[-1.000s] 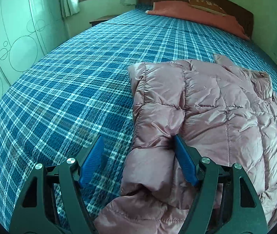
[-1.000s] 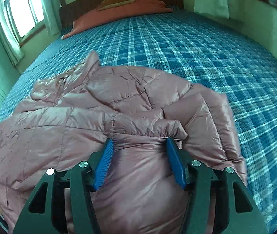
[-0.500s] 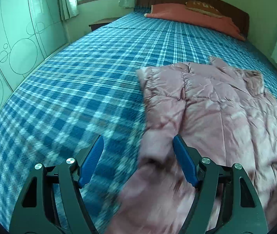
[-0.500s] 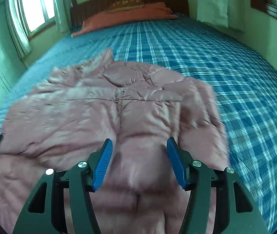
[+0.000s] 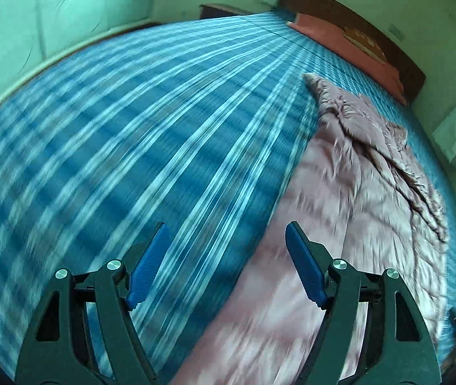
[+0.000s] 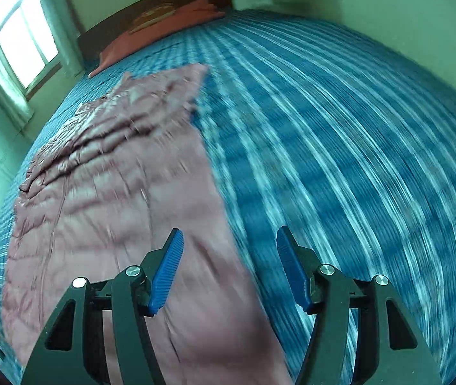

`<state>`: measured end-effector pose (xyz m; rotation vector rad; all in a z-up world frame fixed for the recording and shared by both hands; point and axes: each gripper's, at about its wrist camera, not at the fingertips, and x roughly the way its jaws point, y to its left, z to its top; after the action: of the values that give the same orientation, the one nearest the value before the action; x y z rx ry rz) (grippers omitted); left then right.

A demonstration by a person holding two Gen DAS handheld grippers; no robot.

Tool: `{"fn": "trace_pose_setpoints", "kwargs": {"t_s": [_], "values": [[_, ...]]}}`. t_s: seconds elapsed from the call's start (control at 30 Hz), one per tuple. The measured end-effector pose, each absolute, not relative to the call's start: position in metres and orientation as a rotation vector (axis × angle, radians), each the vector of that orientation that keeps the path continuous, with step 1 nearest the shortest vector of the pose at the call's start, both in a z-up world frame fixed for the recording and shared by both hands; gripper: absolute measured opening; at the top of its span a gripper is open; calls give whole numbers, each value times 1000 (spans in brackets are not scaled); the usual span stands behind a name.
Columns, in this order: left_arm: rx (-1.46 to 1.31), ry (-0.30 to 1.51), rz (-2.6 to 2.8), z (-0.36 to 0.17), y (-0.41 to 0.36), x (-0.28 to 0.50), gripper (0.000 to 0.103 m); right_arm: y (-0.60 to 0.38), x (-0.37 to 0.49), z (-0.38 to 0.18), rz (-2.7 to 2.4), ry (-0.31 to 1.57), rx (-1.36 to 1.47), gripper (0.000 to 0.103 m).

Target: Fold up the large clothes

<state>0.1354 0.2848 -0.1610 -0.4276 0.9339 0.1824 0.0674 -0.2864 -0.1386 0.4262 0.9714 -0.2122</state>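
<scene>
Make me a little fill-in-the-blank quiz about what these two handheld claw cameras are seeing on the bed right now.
1. The pink quilted jacket lies on a blue ____ bedspread.
2. The left gripper has its jaws ____, with nothing between them.
3. The right gripper holds ____.
4. At the head of the bed a ____-coloured pillow rests against the wooden headboard.

Missing words: plaid; open; nothing; salmon
</scene>
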Motion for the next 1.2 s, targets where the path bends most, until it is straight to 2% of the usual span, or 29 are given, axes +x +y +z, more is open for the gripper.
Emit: {"fn": "trace_pose_setpoints", "kwargs": {"t_s": [0.23, 0.47, 0.8, 1.03, 1.13, 1.2], "values": [[-715, 900, 195, -181, 301, 49, 75, -292, -7, -151, -209, 942, 601, 60], [-903, 844, 124, -186, 289, 16, 76, -287, -41, -159, -179, 898, 765, 60], [-921, 820, 76, -194, 271, 14, 76, -276, -61, -172, -48, 824, 1029, 63], [-928, 825, 20, -198, 258, 22, 76, -249, -48, -172, 12, 796, 1010, 64], [-915, 819, 28, -199, 254, 25, 76, -246, -41, -173, 0, 787, 1003, 61], [-922, 812, 32, -199, 255, 28, 76, -247, -40, -176, -18, 778, 1018, 55]]}}
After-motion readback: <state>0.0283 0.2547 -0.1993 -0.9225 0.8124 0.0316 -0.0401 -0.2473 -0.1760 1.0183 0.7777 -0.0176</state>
